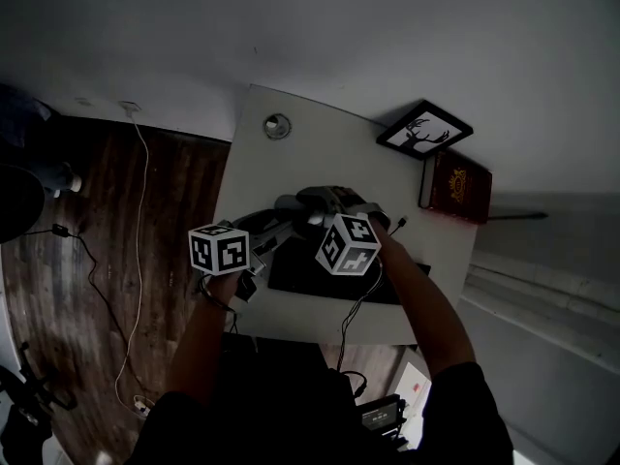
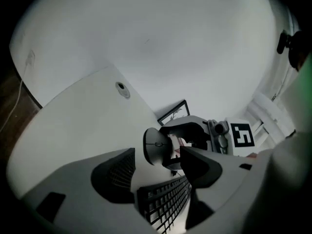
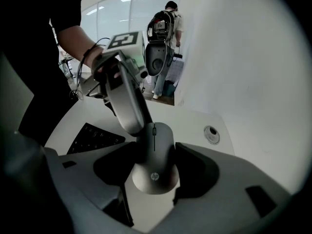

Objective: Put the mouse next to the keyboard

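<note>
**While gripped and aloft — picked up, not yet placed**

As read from the right gripper view: shows the right gripper [image 3: 156, 168] with its jaws clamped on the flanks of the grey mouse [image 3: 155, 155], logo end nearest the camera. Looks lifted clear of the white surface [image 3: 195, 121], to judge by the pale gap beneath. Puts the black keyboard [image 3: 93, 138] off to the picture's left, near the mouse but not alongside it.

Turning to the left gripper view: shows the left gripper [image 2: 158, 168] with jaws wide apart and clamped on nothing, only keyboard keys below the gap. Finds the mouse just beyond the tips, tipped up with its wheel side to the camera, carried in the right gripper past the keyboard's far edge.

Looking down in the head view: dim, with both grippers over the near half of the surface and the keyboard a dark slab beneath them; mouse hard to pick out.

Counts the pickup as done, on this evidence. Leaves the carry to a bare spot just beside the keyboard, the lowering and the release.
</note>
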